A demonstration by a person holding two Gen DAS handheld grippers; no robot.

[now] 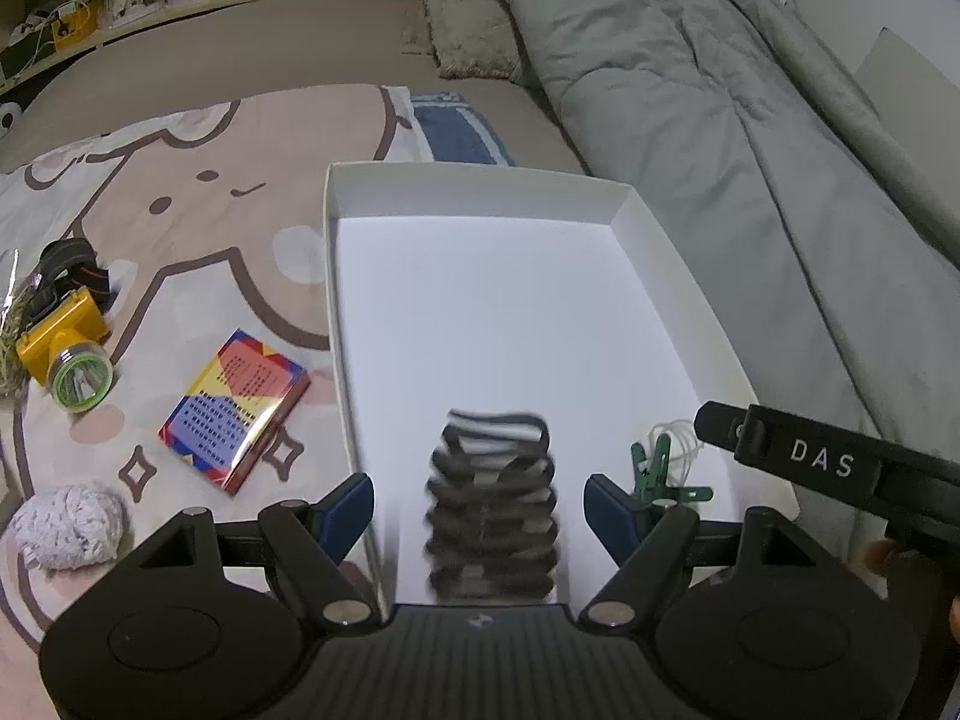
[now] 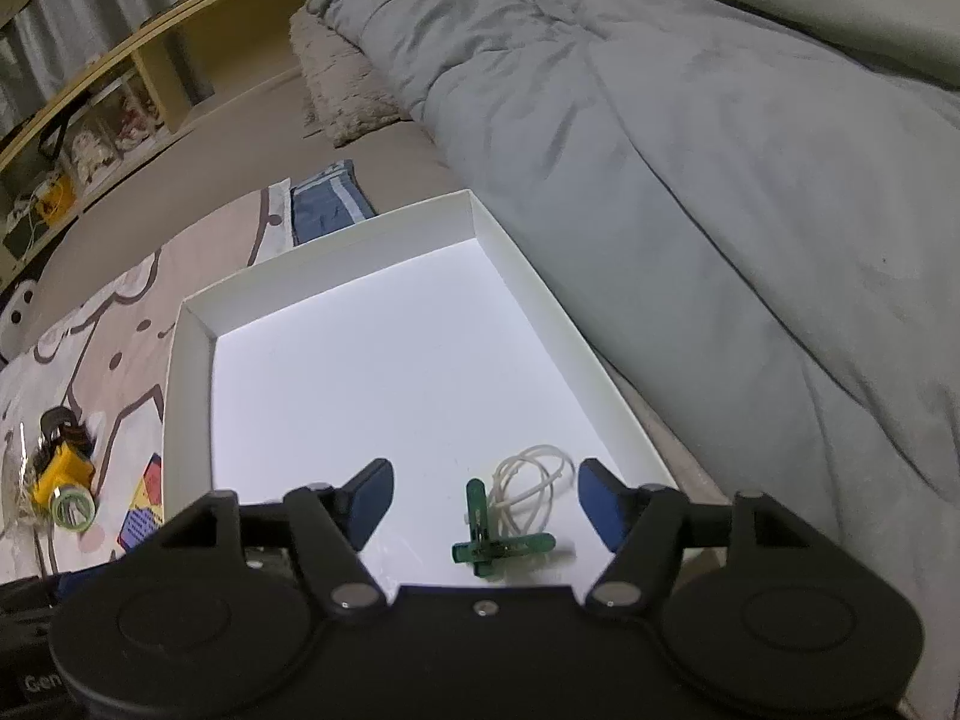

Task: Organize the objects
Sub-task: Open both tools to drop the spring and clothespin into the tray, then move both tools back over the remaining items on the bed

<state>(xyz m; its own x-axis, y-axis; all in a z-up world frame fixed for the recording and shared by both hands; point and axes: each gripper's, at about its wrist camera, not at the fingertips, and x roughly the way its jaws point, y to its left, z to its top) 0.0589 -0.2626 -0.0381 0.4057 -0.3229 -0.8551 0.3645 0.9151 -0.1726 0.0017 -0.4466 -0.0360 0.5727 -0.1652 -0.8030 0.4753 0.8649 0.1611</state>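
A yellow headlamp [image 1: 63,348] and a colourful flat box [image 1: 235,407] are lying on the bed left of the white cardboard tray [image 1: 480,180]; the left claw [image 1: 478,510] is gaping over a blurred dark coiled object [image 1: 492,504], the right claw [image 2: 485,513] is spreading above green plastic clothespins [image 2: 489,540]

Room dim overall; the shallow white cardboard box [image 1: 480,300] floor is blown out to near glare in both views. The dark coiled ribbed object [image 1: 491,504] is smeared by motion blur. Strong fisheye bending is seen along the yellow wooden shelf [image 2: 120,54]. Corners are vignetted black. The grey quilted duvet [image 2: 690,150] is rendered soft, muddy.
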